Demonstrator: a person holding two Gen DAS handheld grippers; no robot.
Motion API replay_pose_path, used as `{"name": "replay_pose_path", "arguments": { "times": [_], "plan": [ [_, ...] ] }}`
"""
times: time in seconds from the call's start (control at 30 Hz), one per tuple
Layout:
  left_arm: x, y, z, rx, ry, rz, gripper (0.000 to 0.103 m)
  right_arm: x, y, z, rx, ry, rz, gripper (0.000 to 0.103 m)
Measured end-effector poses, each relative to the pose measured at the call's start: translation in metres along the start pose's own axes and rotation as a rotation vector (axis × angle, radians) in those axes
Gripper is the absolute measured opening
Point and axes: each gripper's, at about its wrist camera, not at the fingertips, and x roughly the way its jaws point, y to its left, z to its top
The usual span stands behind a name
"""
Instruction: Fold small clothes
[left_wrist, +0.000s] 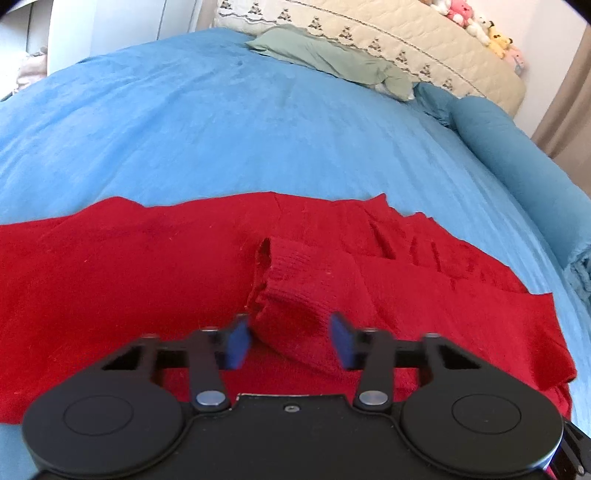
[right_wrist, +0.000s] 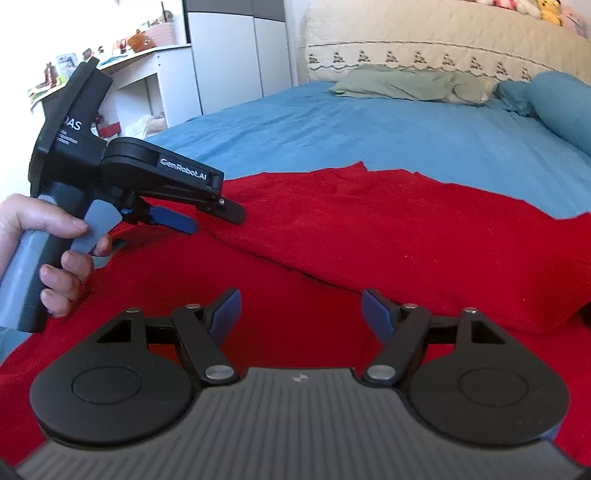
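Note:
A red knit sweater (left_wrist: 129, 266) lies spread on the blue bed cover; it also shows in the right wrist view (right_wrist: 369, 229). One sleeve is folded across the body, its ribbed cuff (left_wrist: 291, 277) pointing at me. My left gripper (left_wrist: 291, 341) is open, its blue pads on either side of the sleeve end, not closed on it. It also shows at the left of the right wrist view (right_wrist: 192, 221), held in a hand just above the sweater. My right gripper (right_wrist: 301, 312) is open and empty, low over the sweater's red fabric.
The blue bed cover (left_wrist: 221, 129) stretches beyond the sweater. A green pillow (left_wrist: 332, 55) and a blue bolster (left_wrist: 517, 158) lie at the head, against a cream headboard (right_wrist: 424, 33). A white shelf unit (right_wrist: 140, 77) stands left of the bed.

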Motion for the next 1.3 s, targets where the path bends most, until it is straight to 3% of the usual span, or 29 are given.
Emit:
{"name": "replay_pose_path", "arguments": {
  "times": [0.03, 0.1, 0.33, 0.5, 0.63, 0.7, 0.77, 0.8, 0.83, 1.0, 1.13, 1.3],
  "plan": [
    [0.001, 0.001, -0.001, -0.004, 0.006, 0.006, 0.013, 0.000, -0.001, -0.001, 0.006, -0.002, -0.003, 0.088],
    [0.002, -0.001, 0.000, -0.013, 0.022, 0.023, 0.005, 0.002, -0.002, 0.000, 0.012, -0.006, -0.007, 0.088],
    [-0.030, -0.009, 0.005, 0.082, -0.076, 0.091, 0.004, 0.000, -0.001, 0.001, 0.018, -0.018, -0.026, 0.088],
    [-0.050, 0.008, 0.000, 0.104, -0.139, 0.147, 0.004, -0.005, -0.006, 0.002, 0.034, -0.016, -0.040, 0.088],
    [-0.044, 0.023, -0.012, 0.075, -0.109, 0.154, 0.005, -0.008, -0.016, 0.002, 0.064, -0.012, -0.066, 0.088],
    [-0.042, 0.023, -0.017, 0.072, -0.102, 0.157, 0.010, -0.009, -0.023, 0.002, 0.080, -0.010, -0.092, 0.088],
    [-0.049, 0.022, -0.021, 0.070, -0.131, 0.159, 0.040, -0.012, -0.032, 0.003, 0.086, -0.016, -0.137, 0.088],
    [-0.055, 0.021, -0.023, 0.077, -0.157, 0.151, 0.066, -0.013, -0.038, 0.005, 0.086, -0.021, -0.167, 0.088],
    [-0.060, 0.020, -0.024, 0.088, -0.183, 0.145, 0.073, -0.013, -0.043, 0.007, 0.085, -0.023, -0.190, 0.089],
    [-0.070, 0.007, -0.028, 0.203, -0.209, 0.138, 0.073, -0.008, -0.088, 0.013, 0.127, -0.003, -0.323, 0.094],
    [-0.070, 0.003, -0.032, 0.254, -0.211, 0.125, 0.073, -0.012, -0.129, -0.002, 0.235, 0.037, -0.350, 0.091],
    [-0.055, -0.004, -0.023, 0.278, -0.202, 0.063, 0.075, -0.022, -0.138, -0.009, 0.212, 0.031, -0.348, 0.092]
  ]
}}
